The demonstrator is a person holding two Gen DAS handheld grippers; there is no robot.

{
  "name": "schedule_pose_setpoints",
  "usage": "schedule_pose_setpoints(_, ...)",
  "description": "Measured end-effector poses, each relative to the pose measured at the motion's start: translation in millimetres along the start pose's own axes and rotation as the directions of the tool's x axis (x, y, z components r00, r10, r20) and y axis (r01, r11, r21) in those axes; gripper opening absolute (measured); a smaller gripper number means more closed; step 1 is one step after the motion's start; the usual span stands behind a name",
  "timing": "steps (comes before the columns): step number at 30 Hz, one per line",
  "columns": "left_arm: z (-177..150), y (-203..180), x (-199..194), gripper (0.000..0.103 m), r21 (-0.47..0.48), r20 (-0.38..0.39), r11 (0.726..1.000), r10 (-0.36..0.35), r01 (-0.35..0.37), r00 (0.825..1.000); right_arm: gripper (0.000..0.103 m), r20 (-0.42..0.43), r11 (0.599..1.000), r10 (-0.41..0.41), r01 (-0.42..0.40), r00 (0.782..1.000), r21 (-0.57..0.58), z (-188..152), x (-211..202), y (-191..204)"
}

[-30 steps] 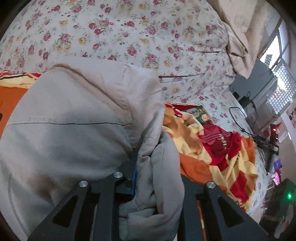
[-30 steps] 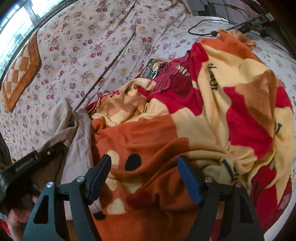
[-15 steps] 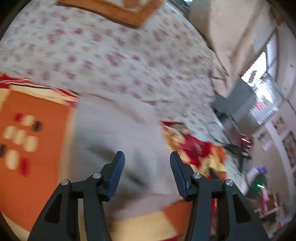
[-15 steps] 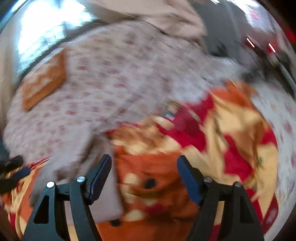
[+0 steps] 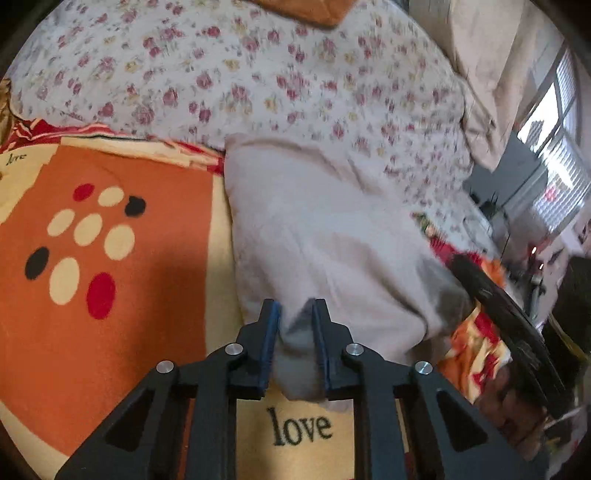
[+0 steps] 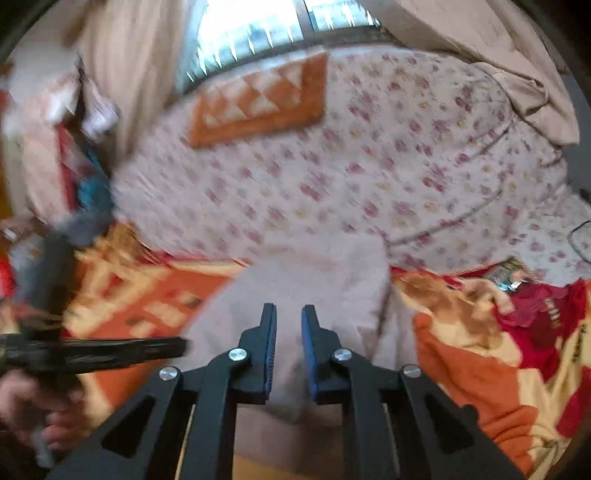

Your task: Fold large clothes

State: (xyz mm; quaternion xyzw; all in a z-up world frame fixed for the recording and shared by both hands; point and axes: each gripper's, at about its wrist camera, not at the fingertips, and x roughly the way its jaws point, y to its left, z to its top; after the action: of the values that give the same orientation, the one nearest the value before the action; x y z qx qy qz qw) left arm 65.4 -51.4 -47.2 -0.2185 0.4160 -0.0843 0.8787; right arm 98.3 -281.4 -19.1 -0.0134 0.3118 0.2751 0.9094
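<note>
- Your left gripper (image 5: 294, 314): jaws closing, a bunched corner of the beige garment (image 5: 317, 229) sits between the blue pads & they look pinched onto it. Near-edge fold pokes up between the fingers.
- Your right gripper (image 6: 289, 314): jaws closing too, narrow gap left. Garment cloth lies between/under the pads in the right wrist view; pic is blurred, so can't tell for sure if pads actually press on it.
- Garment: pale beige/grey, lies roughly flat as a folded rectangle on the orange blanket (image 5: 122, 295), its far edge reaching onto the floral bedsheet (image 5: 258, 81). Both grippers sit at its near edge, left one at the left-hand corner as seen from the left cam.
- Blanket: orange/cream/red fleece w/ dots (cream, red, black) left of the garment; the word "love" printed on a cream patch just below your left gripper. Right part of blanket is rumpled, red & yellow patches, seen in the right wrist view.
- Right gripper's black body shows at the right edge of the left view, just beside the garment's right side. Left gripper's body + your hand (image 6: 33, 410) show at lower left of the right view, blurred.
- Orange checked cushion (image 6: 258, 103) lies at the far end of the bed, near the window (image 6: 266, 26). Beige curtain (image 6: 122, 62) hangs beside the window.
- Bg at right of left view: clutter, too blurred to name.
</note>
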Motion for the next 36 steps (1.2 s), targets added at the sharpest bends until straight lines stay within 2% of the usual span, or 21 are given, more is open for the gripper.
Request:
schedule_pose_setpoints(1, -3, 1, 8, 0.013, 0.005, -0.038, 1.0, 0.019, -0.019, 0.999, 0.008, -0.064, 0.998, -0.06, 0.061, 0.996, 0.005, -5, 13, -3)
schedule_pose_setpoints(2, -6, 0, 13, 0.013, 0.013, -0.061, 0.999, 0.031, -0.031, 0.998, 0.006, -0.161, 0.986, -0.166, 0.169, 0.973, 0.005, -14, 30, -11)
schedule_pose_setpoints(3, -9, -2, 18, 0.012, 0.029, -0.083, 0.999, 0.041, -0.039, 0.996, 0.003, -0.24, 0.977, -0.205, 0.214, 0.949, 0.012, -22, 42, -20)
schedule_pose_setpoints(4, -12, -6, 22, 0.012, 0.06, -0.086, 0.997, 0.056, -0.051, 0.995, 0.002, -0.308, 0.972, -0.205, 0.229, 0.929, 0.045, -32, 51, -31)
schedule_pose_setpoints(6, -18, -17, 28, 0.012, 0.146, -0.068, 0.984, 0.117, -0.106, 0.991, 0.002, -0.304, 0.972, -0.211, 0.232, 0.929, 0.032, -38, 48, -34)
schedule_pose_setpoints(9, -22, -23, 31, 0.012, 0.181, -0.05, 0.973, 0.155, -0.144, 0.987, 0.002, -0.304, 0.968, -0.232, 0.249, 0.924, 0.016, -39, 49, -32)
schedule_pose_setpoints(12, -22, -21, 22, 0.012, 0.162, -0.048, 0.98, 0.128, -0.118, 0.991, 0.002, -0.333, 0.972, -0.202, 0.23, 0.921, 0.046, -32, 49, -34)
schedule_pose_setpoints(13, -21, -18, 17, 0.012, 0.143, -0.041, 0.985, 0.102, -0.095, 0.994, 0.002, -0.332, 0.972, -0.172, 0.214, 0.928, 0.094, -26, 45, -39)
schedule_pose_setpoints(15, -19, -17, 17, 0.012, 0.125, -0.042, 0.989, 0.085, -0.079, 0.996, 0.002, -0.252, 0.965, -0.143, 0.191, 0.957, 0.177, -5, 27, -45)
schedule_pose_setpoints(17, -20, -18, 21, 0.011, 0.117, -0.043, 0.99, 0.083, -0.077, 0.996, 0.006, -0.163, 0.959, -0.189, 0.218, 0.968, 0.183, 28, 12, -39)
schedule_pose_setpoints(19, -22, -21, 22, 0.01, 0.129, -0.039, 0.988, 0.091, -0.086, 0.995, 0.009, -0.123, 0.964, -0.195, 0.214, 0.973, 0.159, 57, 17, -29)
schedule_pose_setpoints(22, -25, -21, 21, 0.01, 0.129, -0.037, 0.989, 0.084, -0.078, 0.996, 0.013, -0.123, 0.97, -0.17, 0.188, 0.978, 0.151, 94, 54, -19)
schedule_pose_setpoints(24, -25, -18, 21, 0.01, 0.113, -0.04, 0.991, 0.073, -0.068, 0.997, 0.014, -0.149, 0.97, -0.17, 0.192, 0.974, 0.147, 104, 89, -20)
schedule_pose_setpoints(26, -24, -16, 20, 0.01, 0.106, -0.043, 0.993, 0.064, -0.059, 0.997, 0.014, -0.202, 0.973, -0.163, 0.192, 0.966, 0.13, 103, 126, -20)
schedule_pose_setpoints(27, -24, -15, 21, 0.01, 0.102, -0.046, 0.993, 0.061, -0.056, 0.997, 0.013, -0.233, 0.975, -0.183, 0.207, 0.955, 0.083, 98, 147, -19)
schedule_pose_setpoints(30, -22, -13, 21, 0.01, 0.079, -0.053, 0.996, 0.046, -0.042, 0.997, 0.013, -0.288, 0.952, -0.298, 0.306, 0.91, -0.017, 75, 183, -36)
schedule_pose_setpoints(32, -21, -14, 24, 0.01, 0.074, -0.061, 0.997, 0.028, -0.023, 0.998, 0.013, -0.295, 0.938, -0.336, 0.345, 0.894, -0.023, 59, 194, -57)
schedule_pose_setpoints(33, -21, -15, 25, 0.01, 0.072, -0.067, 0.997, 0.018, -0.013, 0.998, 0.013, -0.306, 0.941, -0.314, 0.337, 0.899, 0.024, 45, 198, -75)
schedule_pose_setpoints(36, -18, -17, 25, 0.01, 0.062, -0.06, 0.998, 0.015, -0.011, 0.998, 0.013, -0.298, 0.954, -0.194, 0.25, 0.935, 0.164, 37, 199, -104)
